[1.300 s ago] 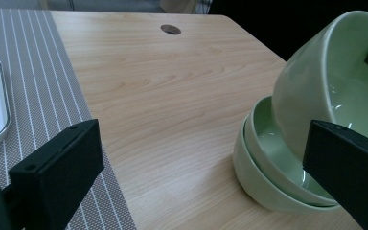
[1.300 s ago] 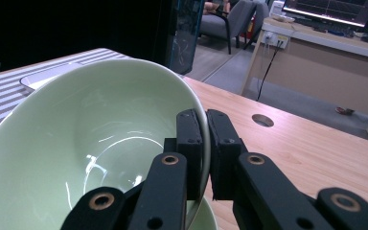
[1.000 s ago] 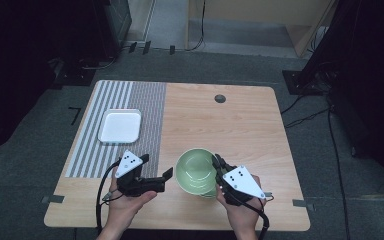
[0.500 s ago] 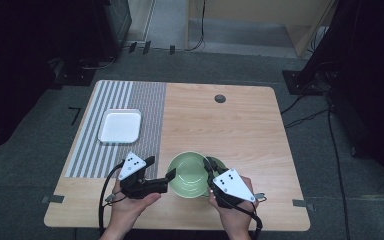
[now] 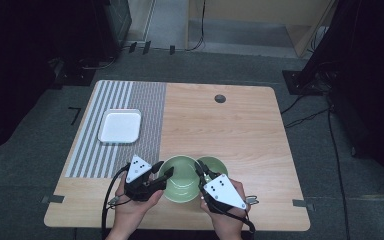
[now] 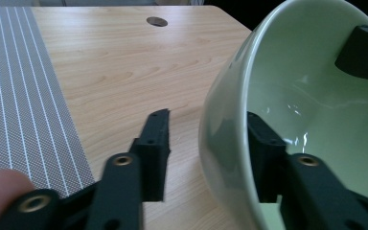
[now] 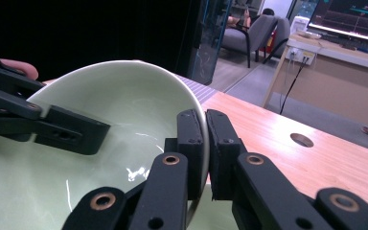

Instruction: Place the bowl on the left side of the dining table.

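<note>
I have the large green bowl (image 5: pixel 180 177) at the near edge of the desk (image 5: pixel 240 125), tilted, with a gripper on each side of its rim. My right gripper (image 7: pixel 205 143) is clamped tight on the rim, fingers (image 7: pixel 190 139) pinching the thin wall from both sides. My left gripper (image 6: pixel 206 143) straddles the opposite rim: its fingers (image 6: pixel 155 143) have just been closing, one inside the bowl against the wall, the outer one not yet touching, so that side is not gripped. I judge the lift half prepared: one hold made, the second left to finish. Just behind sits a smaller green bowl (image 5: pixel 214 165), partly hidden. Farther off, a white tray (image 5: pixel 120 126) rests on the striped mat (image 5: pixel 145 110)
</note>
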Demonstrator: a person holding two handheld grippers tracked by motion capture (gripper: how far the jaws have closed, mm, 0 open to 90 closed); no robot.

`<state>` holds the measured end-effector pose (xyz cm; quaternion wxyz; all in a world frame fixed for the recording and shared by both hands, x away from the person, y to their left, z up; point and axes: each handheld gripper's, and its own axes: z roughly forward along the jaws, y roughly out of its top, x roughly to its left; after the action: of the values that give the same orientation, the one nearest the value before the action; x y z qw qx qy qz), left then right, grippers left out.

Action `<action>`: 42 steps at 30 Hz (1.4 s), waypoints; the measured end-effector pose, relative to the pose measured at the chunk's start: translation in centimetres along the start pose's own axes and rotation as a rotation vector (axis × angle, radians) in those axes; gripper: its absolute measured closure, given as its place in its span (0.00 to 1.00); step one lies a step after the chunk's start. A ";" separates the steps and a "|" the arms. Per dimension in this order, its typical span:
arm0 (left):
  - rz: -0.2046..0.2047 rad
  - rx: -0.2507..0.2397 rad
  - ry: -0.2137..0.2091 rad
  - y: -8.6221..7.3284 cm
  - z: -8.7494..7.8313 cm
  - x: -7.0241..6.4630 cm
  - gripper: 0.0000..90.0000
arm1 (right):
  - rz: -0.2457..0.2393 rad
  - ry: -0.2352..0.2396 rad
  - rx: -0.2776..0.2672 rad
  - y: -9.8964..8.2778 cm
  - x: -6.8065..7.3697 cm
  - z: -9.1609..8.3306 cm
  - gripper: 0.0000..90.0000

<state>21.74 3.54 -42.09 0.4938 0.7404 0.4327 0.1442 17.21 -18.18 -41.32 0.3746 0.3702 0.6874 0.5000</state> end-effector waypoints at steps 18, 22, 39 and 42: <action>0.064 0.006 -0.011 -0.5 -0.2 1.6 0.94 | -0.034 -0.062 -0.026 -0.7 2.6 0.3 0.97; 0.071 -0.015 -0.014 -0.4 -0.4 1.7 0.94 | -0.027 -0.064 -0.040 -0.7 2.7 0.2 0.97; 0.047 -0.070 -0.021 0.1 -1.5 3.4 0.94 | 0.166 0.002 -0.068 0.3 1.0 -0.3 0.40; 0.034 -0.081 -0.011 0.2 -1.7 4.1 0.94 | 0.174 0.017 -0.048 0.5 0.8 -0.3 0.30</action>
<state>23.11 7.78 -42.02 0.5231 0.7279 0.4111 0.1657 16.66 -17.50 -40.90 0.3328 0.4152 0.6437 0.5500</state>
